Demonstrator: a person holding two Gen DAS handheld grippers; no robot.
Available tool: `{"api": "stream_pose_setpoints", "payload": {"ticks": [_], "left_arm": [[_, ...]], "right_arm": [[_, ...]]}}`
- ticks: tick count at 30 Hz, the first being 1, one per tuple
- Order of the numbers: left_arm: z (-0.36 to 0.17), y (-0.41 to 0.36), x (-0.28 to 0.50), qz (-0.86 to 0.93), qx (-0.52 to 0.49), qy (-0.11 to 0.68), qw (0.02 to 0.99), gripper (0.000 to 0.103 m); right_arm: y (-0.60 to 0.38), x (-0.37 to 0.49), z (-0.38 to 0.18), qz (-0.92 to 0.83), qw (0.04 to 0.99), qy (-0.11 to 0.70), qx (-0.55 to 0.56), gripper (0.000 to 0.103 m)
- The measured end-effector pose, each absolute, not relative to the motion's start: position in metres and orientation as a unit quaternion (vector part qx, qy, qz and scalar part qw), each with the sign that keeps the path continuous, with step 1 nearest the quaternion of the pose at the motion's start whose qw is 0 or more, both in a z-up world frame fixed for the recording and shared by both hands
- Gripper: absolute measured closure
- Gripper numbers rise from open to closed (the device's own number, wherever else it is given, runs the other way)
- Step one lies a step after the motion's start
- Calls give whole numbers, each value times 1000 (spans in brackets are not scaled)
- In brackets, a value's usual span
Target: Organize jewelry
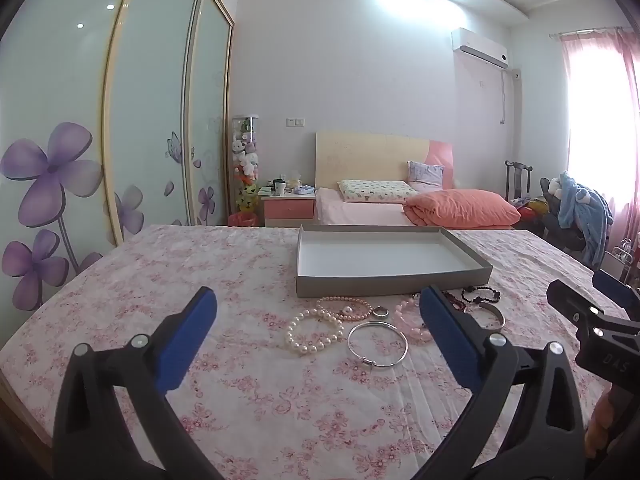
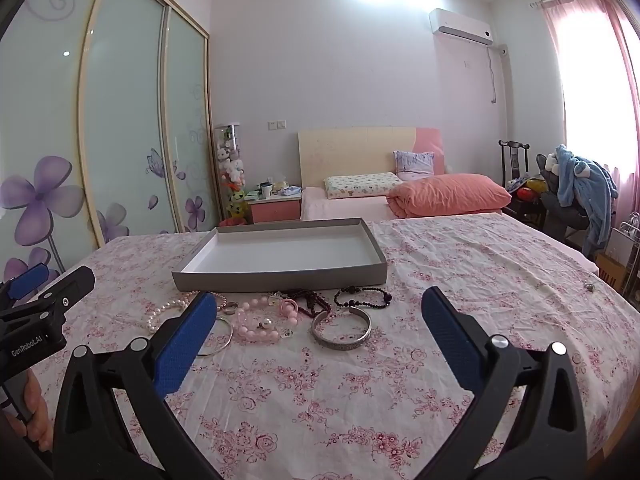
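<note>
Jewelry lies loose on the floral tablecloth (image 2: 440,280), just in front of the grey tray (image 2: 280,276): pearl bracelet (image 1: 314,330), thin silver bangle (image 1: 377,344), pink bead bracelet (image 2: 256,326), wide silver cuff (image 2: 341,330), dark bead bracelet (image 2: 362,298), small ring (image 1: 380,312). Nothing sits in the tray. Your left gripper (image 1: 318,340) hovers over the pearls and bangle, fingers spread wide, holding nothing. Your right gripper (image 2: 316,344) hangs above the cuff, fingers likewise wide apart. Behind: bed (image 2: 360,204), wardrobe doors (image 2: 120,120).
</note>
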State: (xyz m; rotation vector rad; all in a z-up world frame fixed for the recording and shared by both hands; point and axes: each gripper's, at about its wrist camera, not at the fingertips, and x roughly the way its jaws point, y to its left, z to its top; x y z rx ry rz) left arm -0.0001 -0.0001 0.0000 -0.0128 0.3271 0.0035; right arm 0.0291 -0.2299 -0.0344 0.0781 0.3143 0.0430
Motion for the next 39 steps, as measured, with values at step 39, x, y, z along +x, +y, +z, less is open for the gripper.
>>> {"api": "stream_pose_setpoints", "payload": {"ticks": [39], "left_arm": [[0, 0, 1, 2, -11, 166, 986, 4]], "right_arm": [[-231, 31, -35, 22, 986, 160, 39, 2]]}}
